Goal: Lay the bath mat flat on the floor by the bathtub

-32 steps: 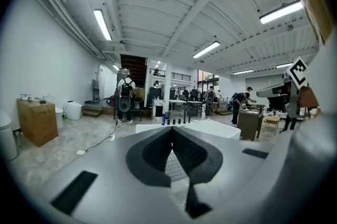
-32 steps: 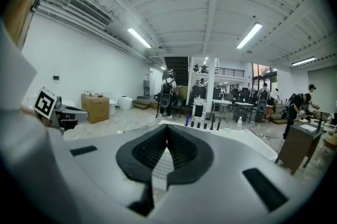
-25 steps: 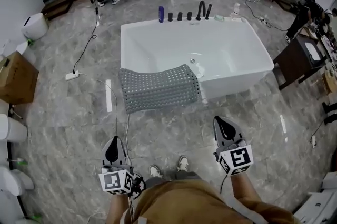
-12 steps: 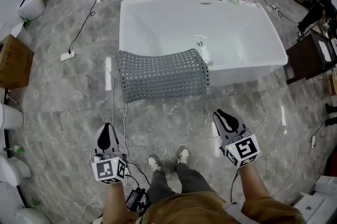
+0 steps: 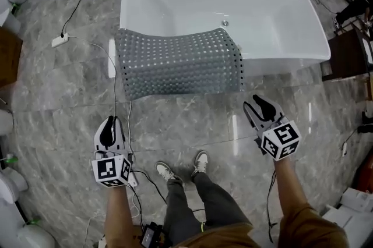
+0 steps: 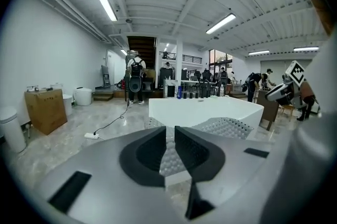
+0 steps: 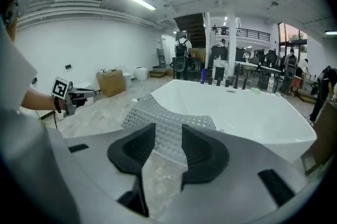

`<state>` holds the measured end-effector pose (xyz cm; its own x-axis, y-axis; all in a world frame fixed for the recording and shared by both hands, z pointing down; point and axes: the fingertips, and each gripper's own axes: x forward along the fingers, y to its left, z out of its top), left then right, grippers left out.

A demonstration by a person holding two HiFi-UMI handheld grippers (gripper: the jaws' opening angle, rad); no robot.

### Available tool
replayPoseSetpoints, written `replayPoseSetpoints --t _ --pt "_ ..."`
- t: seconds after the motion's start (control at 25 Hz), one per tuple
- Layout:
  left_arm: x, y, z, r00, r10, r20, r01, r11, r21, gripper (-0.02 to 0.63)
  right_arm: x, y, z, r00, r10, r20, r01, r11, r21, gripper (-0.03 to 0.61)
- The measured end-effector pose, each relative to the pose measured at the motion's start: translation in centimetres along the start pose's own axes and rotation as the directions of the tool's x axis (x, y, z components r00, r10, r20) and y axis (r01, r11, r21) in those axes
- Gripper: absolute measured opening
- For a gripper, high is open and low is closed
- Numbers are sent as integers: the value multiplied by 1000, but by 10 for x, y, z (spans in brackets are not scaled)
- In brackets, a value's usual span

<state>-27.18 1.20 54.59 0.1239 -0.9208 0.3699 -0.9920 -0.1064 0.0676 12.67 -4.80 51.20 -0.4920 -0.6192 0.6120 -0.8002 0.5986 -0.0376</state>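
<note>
Draping the bathtub (image 5: 280, 31) — bath mat (image 5: 178, 60), ahead of left gripper (image 5: 109, 121) and right gripper (image 5: 256, 104), jaws just parting, empty

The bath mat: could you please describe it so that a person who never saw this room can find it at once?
Find the large white bathtub standing on the grey marbled floor. The bath mat hangs over its near rim, toward the left end. It is the only soft grey sheet there, covered with rows of small pale dots, against the smooth white tub.
</note>
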Motion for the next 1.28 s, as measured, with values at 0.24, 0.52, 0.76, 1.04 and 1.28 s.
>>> replayPoseSetpoints --t 0.24,0.52,0.76,1.04,1.28 --pt "44 20 -48 996 -15 -89 10 998 -59 66 47 -26 -33 998 8 -57 -5 999 43 188" --pt "101 26 -97 978 -62 -198 46 995 -84 145 85 -65 -60 995 -32 -99 39 997 67 258" --pt "145 30 -142 948 -97 -302 75 994 -82 203 117 -98 -85 989 -73 -129 91 985 145 308" --pt "176 54 -173 921 -113 -372 50 983 -175 310 143 -125 -110 982 -77 -173 112 972 207 366" --pt "197 63 -193 897 -165 -410 94 978 -188 386 164 -145 -139 971 -69 -229 127 960 249 396"
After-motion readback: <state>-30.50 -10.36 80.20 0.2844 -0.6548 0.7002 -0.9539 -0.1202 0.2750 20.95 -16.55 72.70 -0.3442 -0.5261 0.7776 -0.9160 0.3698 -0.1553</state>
